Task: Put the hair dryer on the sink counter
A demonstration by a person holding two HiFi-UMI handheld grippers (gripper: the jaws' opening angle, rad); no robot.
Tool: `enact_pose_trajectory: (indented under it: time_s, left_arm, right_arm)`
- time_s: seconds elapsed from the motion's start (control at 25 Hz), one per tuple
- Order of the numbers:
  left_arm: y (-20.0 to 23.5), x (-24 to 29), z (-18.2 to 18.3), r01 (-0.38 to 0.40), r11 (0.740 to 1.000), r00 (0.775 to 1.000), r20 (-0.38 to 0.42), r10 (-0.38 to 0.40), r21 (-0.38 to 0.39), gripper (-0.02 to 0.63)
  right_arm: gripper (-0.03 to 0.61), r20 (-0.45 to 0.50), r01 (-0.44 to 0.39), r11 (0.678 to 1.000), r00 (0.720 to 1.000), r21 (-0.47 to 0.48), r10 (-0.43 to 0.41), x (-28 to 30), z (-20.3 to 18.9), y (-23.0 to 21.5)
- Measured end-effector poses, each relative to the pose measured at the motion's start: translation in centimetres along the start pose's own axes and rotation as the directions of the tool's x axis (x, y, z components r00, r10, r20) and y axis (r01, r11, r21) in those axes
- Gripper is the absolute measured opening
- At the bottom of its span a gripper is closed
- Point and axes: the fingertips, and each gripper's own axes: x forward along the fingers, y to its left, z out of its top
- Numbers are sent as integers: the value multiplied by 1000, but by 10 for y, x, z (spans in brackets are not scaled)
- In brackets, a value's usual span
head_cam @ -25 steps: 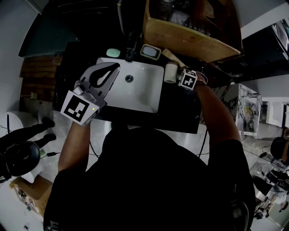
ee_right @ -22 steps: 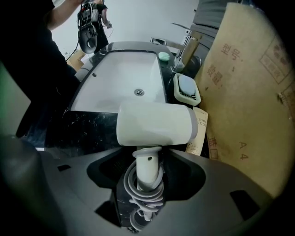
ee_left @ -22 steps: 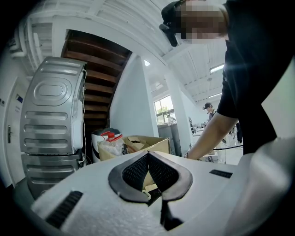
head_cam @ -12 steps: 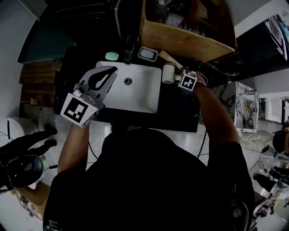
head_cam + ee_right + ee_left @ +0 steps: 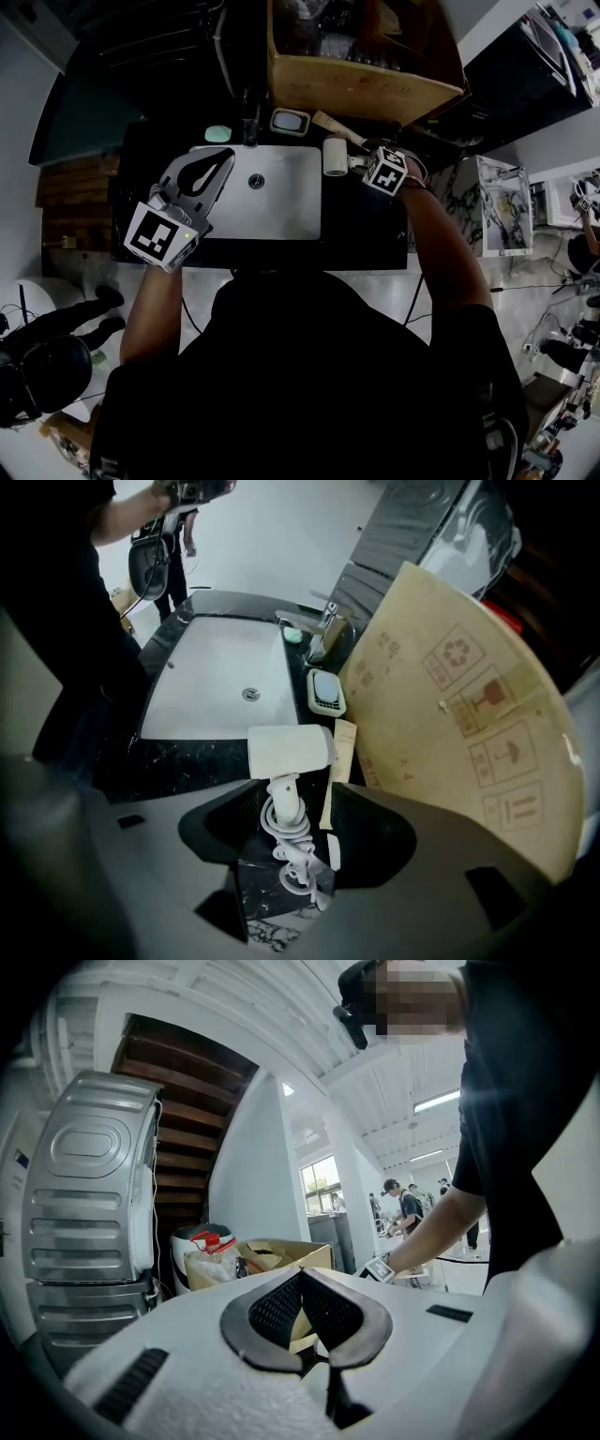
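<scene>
Counter (image 5: 187,761) bore the hair dryer (image 5: 289,750). Around its handle, right hand-held gripper (image 5: 298,803) spread; left hand-held gripper (image 5: 301,1279) pressed together.

Smooth matt white plastic hair dryer (image 5: 289,750) with coiled rubbery white cord (image 5: 292,844), glossy black white-veined marble tabletop (image 5: 187,761), glazed smooth white ceramic sink basin (image 5: 220,682), shiny metal tap (image 5: 323,635), matt brown cardboard box (image 5: 450,724)

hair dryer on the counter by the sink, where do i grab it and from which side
Grip the handle of the white hair dryer, just under the barrel and above the coiled cord. It lies on the black counter with the handle pointing at the right gripper, whose open jaws straddle it, so come straight in from there; the brown cardboard box crowds one side.
</scene>
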Motion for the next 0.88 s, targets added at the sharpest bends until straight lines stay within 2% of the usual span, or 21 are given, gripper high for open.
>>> enact_pose_trajectory:
  time_s: [0.24,0.44,0.52,0.68,0.76,0.88]
  left_arm:
    - [-2,9,5,51,998,998,33,-53,43,15]
    - [-7,20,2,91,995,995,32,-92,44,15]
    - [-11,25,2,107,993,994,30,-109,40,15]
    - [-20,38,9,139,989,989,44,-141,51,15]
    - [-23,43,13,154,986,986,49,-157,57,14]
    - [-23,47,17,167,984,984,52,-170,60,15]
  right_arm:
    - [212,28,82,987,996,140,-87,-30,-8,2]
    - [208,88,167,947,976,276,-198,-59,-3,-6]
    - [150,126,175,922,965,344,-230,-71,0,-8]
    - [117,199,161,862,937,481,-286,-89,2,-11]
    - [60,232,164,834,916,526,-327,-102,4,-13]
    - [34,280,142,783,883,606,-377,-122,8,-16]
